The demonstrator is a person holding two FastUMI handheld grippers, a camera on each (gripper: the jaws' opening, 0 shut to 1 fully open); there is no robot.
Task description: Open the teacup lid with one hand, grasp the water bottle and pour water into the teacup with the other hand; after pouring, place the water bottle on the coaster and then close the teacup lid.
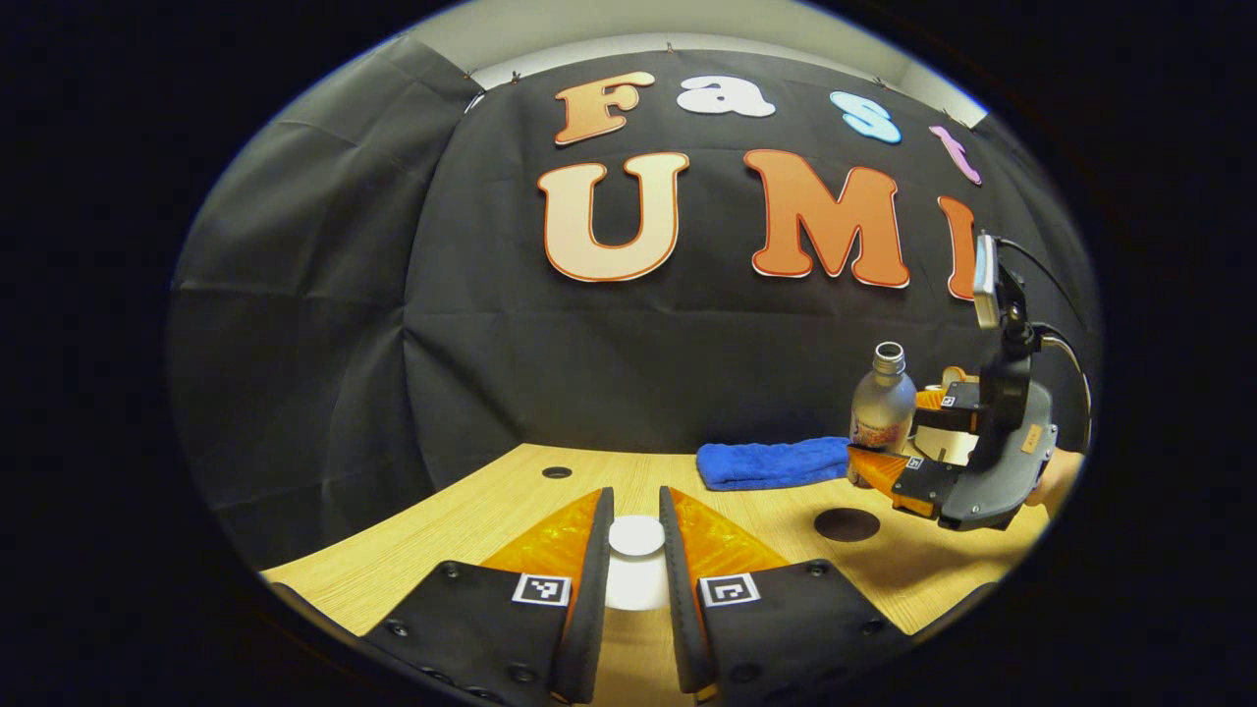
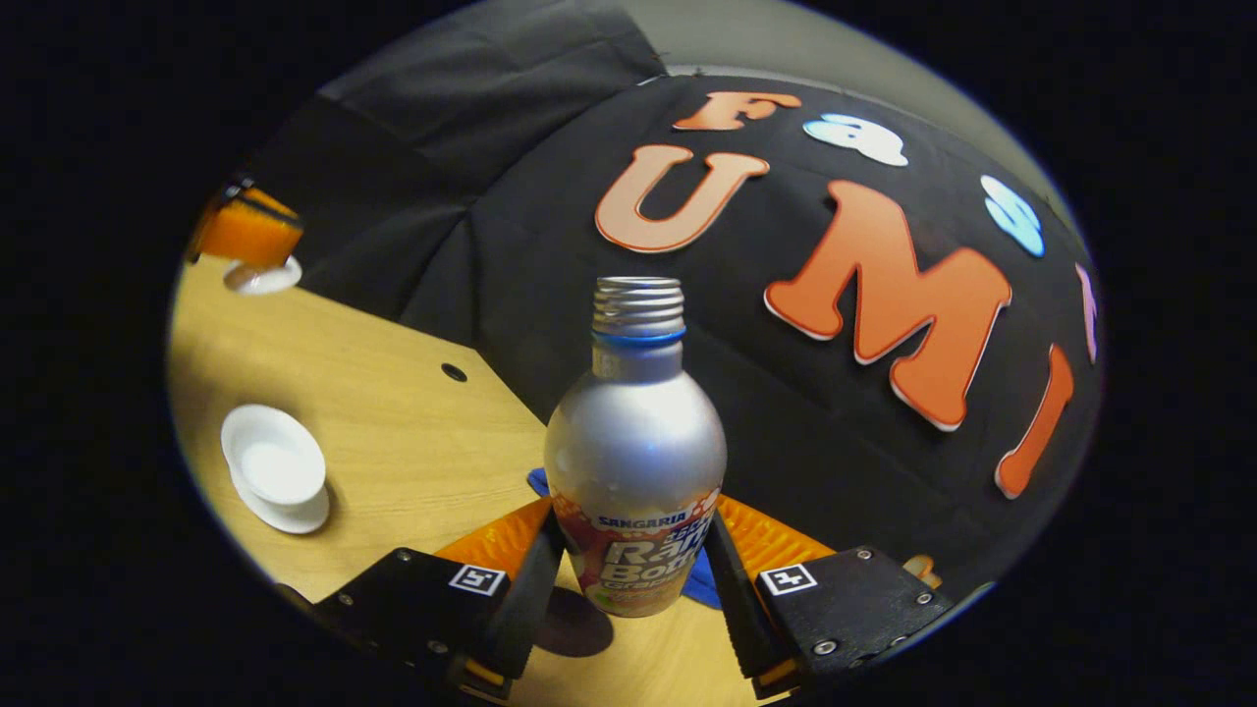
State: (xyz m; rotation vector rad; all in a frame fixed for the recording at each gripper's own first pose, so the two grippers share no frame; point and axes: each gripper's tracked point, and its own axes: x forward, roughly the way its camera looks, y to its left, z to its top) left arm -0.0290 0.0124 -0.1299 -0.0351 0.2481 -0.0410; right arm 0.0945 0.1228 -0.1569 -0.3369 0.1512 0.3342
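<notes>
1. right gripper [image 2: 633,579]: its two fingers press on the lower body of the bottle [image 2: 635,462], one on each side, and hold it clear of the table [image 2: 393,422]. the bottle's long axis runs up from the fingers, neck uppermost and uncapped, so it is near upright and nothing looks to be pouring yet.
2. left gripper [image 1: 636,560]: narrowly parted, with the white lid [image 1: 635,536] between the fingers. they appear to clamp its edges, and i judge it held.
3. the relation that matters: in the right gripper view the open cup [image 2: 274,466] on its saucer lies to the left of the bottle and well apart from it. the bottle must travel that way and then tip its neck toward the cup. i judge the right hand to be the one for this.
4. coaster [image 1: 847,523]: a dark disc on the table, just below the lifted bottle, which is where it goes after pouring.
5. farther off: a blue towel [image 1: 776,462] by the wall.
6. hard to tell: the bottle's base is cut off behind the fingers, the water level cannot be seen, and the lid's underside is hidden.
</notes>
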